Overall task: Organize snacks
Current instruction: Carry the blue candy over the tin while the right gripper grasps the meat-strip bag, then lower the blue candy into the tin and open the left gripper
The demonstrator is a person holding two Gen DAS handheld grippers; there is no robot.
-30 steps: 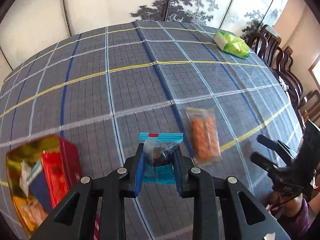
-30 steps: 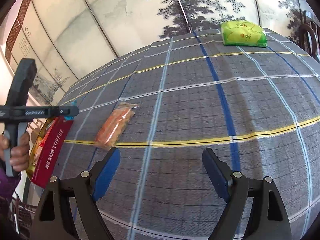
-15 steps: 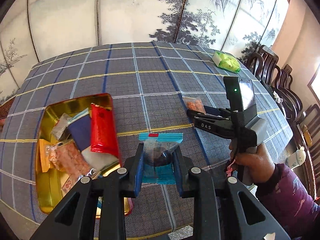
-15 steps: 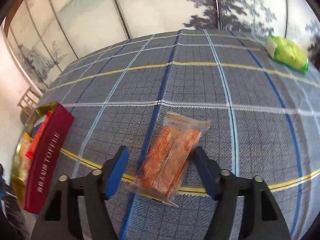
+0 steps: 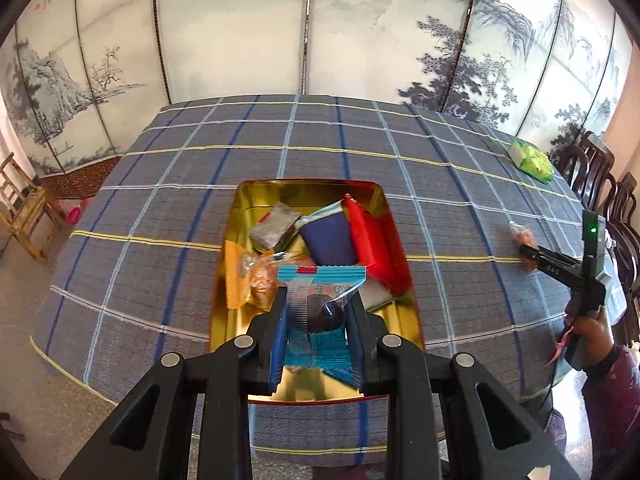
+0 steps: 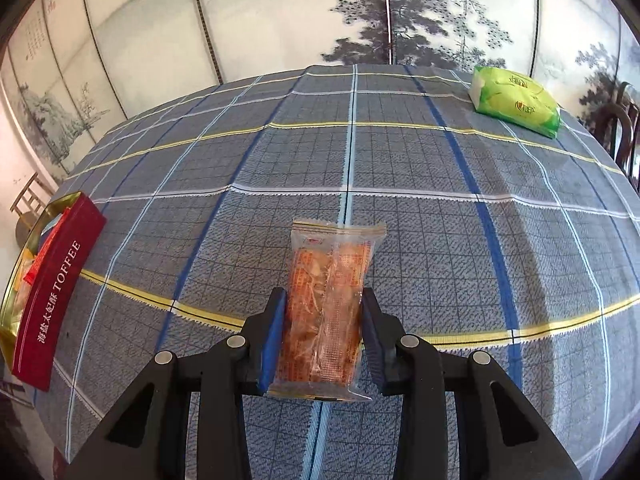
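My left gripper (image 5: 316,300) is shut on a clear snack packet with blue ends (image 5: 320,276) and holds it above the open gold tin (image 5: 304,182). The tin holds several snacks, among them a red packet (image 5: 368,236), a dark blue one (image 5: 332,236) and a silver one (image 5: 276,224). My right gripper (image 6: 323,300) is closing on an orange snack packet (image 6: 332,264) that lies on the plaid tablecloth; its pads touch the packet's two long sides. The left wrist view shows that right gripper (image 5: 532,254) far right, at the orange packet (image 5: 520,234).
A green pack (image 6: 514,102) lies at the table's far right. The tin's red side marked TOFFEE (image 6: 60,236) is at the left of the right wrist view. Dark chairs (image 5: 600,176) line the right edge, a wooden chair (image 5: 24,208) stands left. A painted screen backs the table.
My left gripper carried the blue-ended packet from over the cloth to above the gold tin. My right gripper moved up to the orange packet and its jaws narrowed around it.
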